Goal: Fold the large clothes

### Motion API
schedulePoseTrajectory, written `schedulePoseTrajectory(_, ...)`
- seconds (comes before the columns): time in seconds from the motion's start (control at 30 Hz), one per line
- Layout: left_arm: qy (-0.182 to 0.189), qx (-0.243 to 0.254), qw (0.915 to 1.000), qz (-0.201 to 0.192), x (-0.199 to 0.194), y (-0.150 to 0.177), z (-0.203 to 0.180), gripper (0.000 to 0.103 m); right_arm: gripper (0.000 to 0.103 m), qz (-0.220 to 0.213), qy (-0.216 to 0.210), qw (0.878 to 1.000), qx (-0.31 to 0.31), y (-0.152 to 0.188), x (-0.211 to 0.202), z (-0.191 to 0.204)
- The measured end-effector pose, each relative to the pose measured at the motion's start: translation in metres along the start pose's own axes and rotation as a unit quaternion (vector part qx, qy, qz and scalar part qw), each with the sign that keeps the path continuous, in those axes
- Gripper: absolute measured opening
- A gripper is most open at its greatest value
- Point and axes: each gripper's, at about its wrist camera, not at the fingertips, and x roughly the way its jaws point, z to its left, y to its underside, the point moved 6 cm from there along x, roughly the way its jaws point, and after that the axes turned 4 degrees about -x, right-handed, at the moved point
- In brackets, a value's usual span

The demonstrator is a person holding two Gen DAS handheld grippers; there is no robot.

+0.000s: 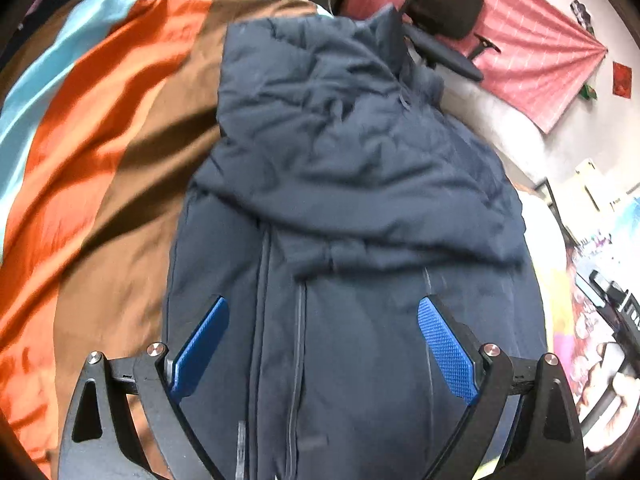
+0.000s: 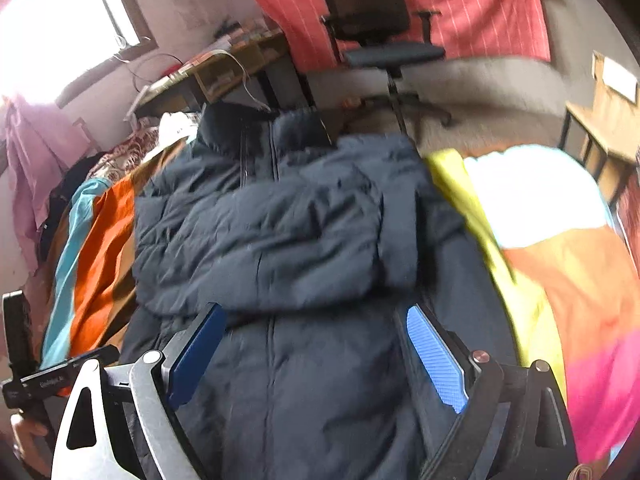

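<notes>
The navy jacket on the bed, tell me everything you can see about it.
The navy jacket is a dark blue, puffy, quilted-looking coat lying front-up on the striped bedspread. Its zipper runs down the middle and looks closed. A padded sleeve is folded across the chest, and the collar points toward the office chair. The fabric is wrinkled. Both open grippers hover over its lower part, gripping nothing.

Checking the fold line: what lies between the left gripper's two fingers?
Only the navy jacket, its zip running up between the open fingers of the left gripper; nothing else there. The left wrist view shows it.
</notes>
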Motion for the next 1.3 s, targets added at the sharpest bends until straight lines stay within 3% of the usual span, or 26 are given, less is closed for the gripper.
schedulePoseTrajectory(0.1,0.015,0.022,0.9994,0.021,-0.015,0.01,-0.004,0.093,0.092,0.017,-0.005,1.0,0.021,0.006,-0.014,0.002)
schedulePoseTrajectory(0.2,0.007,0.048,0.9985,0.025,-0.028,0.009,-0.006,0.093,0.092,0.022,-0.015,0.999,0.036,0.003,-0.021,0.003)
schedulePoseTrajectory(0.33,-0.02,0.073,0.997,0.015,-0.043,-0.007,-0.007,0.093,0.092,0.024,-0.014,0.999,0.029,-0.013,-0.023,0.001)
schedulePoseTrajectory(0.47,-0.013,0.082,0.9966,0.001,-0.056,-0.032,-0.004,0.092,0.093,0.024,-0.015,0.999,0.036,-0.034,-0.013,-0.002)
schedulePoseTrajectory(0.57,-0.017,0.099,0.9944,-0.031,-0.069,-0.066,-0.009,0.093,0.093,0.021,-0.021,0.999,0.038,-0.058,0.002,-0.003)
schedulePoseTrajectory(0.73,-0.029,0.143,0.983,-0.111,-0.072,-0.13,-0.032,0.093,0.093,0.017,-0.047,0.998,0.046,-0.104,0.044,-0.002)
schedulePoseTrajectory(0.87,-0.026,0.131,0.9791,-0.153,-0.043,-0.186,-0.053,0.093,0.093,0.007,-0.058,0.997,0.043,-0.146,0.087,-0.003)
schedulePoseTrajectory(1.03,-0.001,0.061,0.9879,-0.142,0.027,-0.257,-0.07,0.093,0.093,-0.001,-0.08,0.996,0.046,-0.19,0.148,-0.007)
schedulePoseTrajectory(1.3,-0.023,0.004,0.9897,-0.141,0.1,-0.333,-0.079,0.092,0.093,0.001,-0.116,0.982,0.149,-0.247,0.241,-0.028)
